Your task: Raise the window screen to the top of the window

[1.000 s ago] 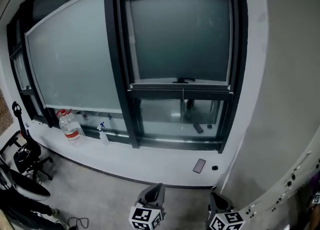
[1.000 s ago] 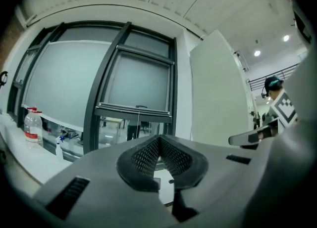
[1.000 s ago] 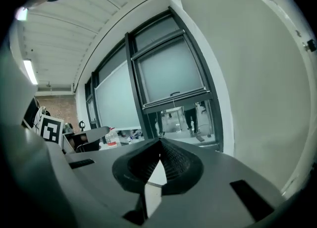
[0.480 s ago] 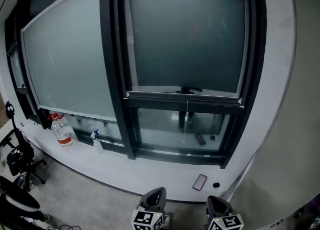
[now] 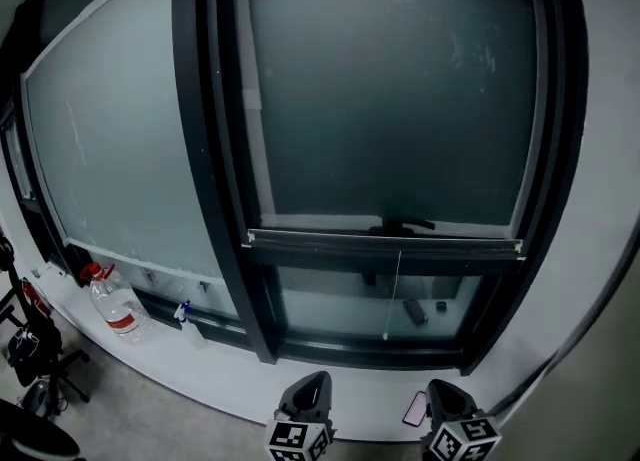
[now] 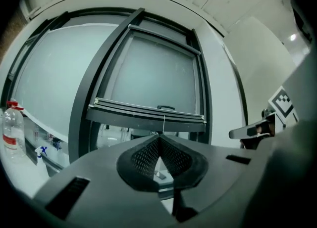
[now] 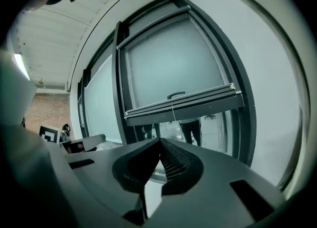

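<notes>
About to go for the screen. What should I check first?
1. Left gripper empty: ok, fingers together on nothing.
2. Right gripper empty: ok, same.
3. Fingers open for a grasp: not ok, both shut.
4. Screen bar in view, not at the top: ok.
5. Pull cord hanging free: ok.
6. Phone on the sill clear of the approach: cannot tell.

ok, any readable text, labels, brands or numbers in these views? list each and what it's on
No text can be read in any view.
Water bottle: red label, print too small to read.
Spray bottle: too small, nothing legible.
Phone: nothing legible on it.
Left marker cube and right marker cube: black-and-white square patterns only, no letters or digits.
</notes>
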